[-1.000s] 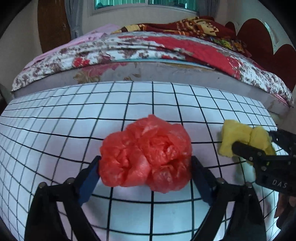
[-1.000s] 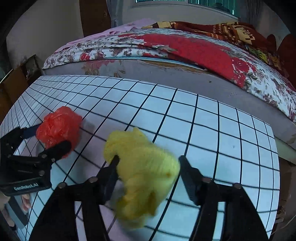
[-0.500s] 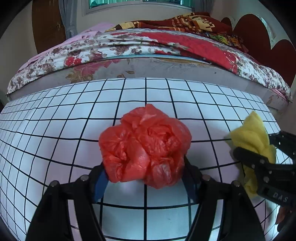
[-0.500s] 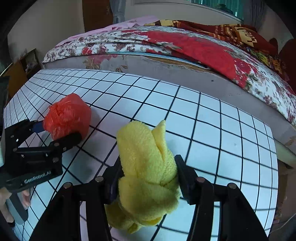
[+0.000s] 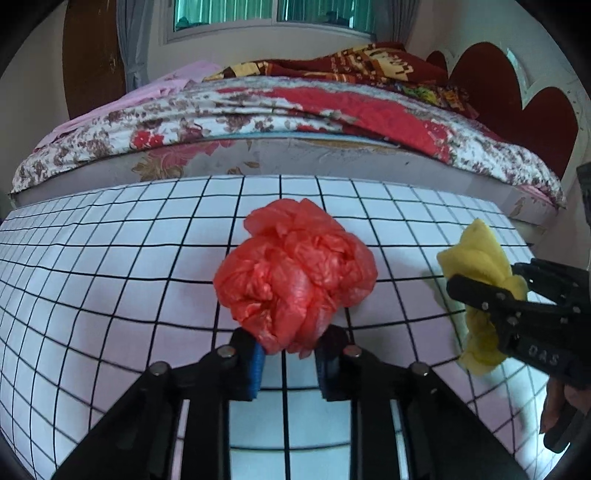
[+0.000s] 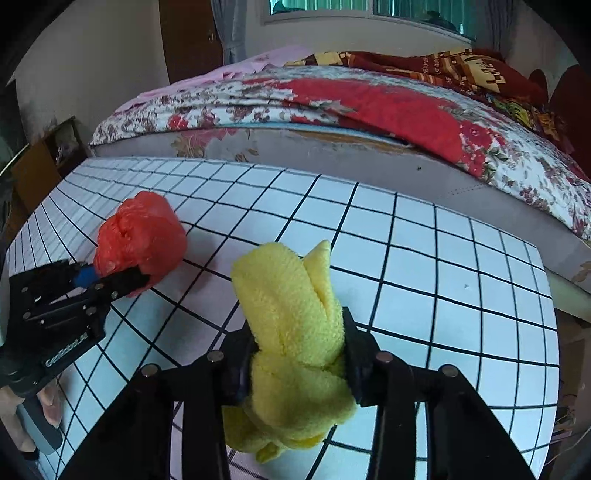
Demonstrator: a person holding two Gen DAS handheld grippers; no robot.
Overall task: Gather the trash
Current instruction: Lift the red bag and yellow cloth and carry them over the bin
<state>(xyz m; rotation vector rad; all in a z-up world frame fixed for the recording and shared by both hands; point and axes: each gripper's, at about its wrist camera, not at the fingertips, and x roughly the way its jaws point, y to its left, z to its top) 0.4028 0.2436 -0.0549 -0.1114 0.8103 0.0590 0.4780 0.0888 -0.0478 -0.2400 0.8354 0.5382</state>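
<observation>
Item 1: left hand-held gripper. Black frame, blue pads. Its jaws have just been closing and now stand clamped on the lower end of the red plastic bag, a crumpled ball that bulges above and ahead of the fingers. In the right wrist view the same left hand-held gripper shows at the left edge, the red plastic bag pinched at its tip over the counter.

Item 2: right hand-held gripper. Black frame. Its jaws have just been closing and now press on both sides of the yellow cloth, a fluffy bunched piece that stands up between the fingers and hangs below them. In the left wrist view it enters from the right edge, gripping the yellow cloth.

Item 3: counter. White surface with a black grid. Both bundles sit over it, well apart, red to the left, yellow to the right.

Item 4: bed. Directly behind the counter, with a floral quilt, a red blanket and a dark red headboard.

Item 5: window, on the far wall above the bed.
</observation>
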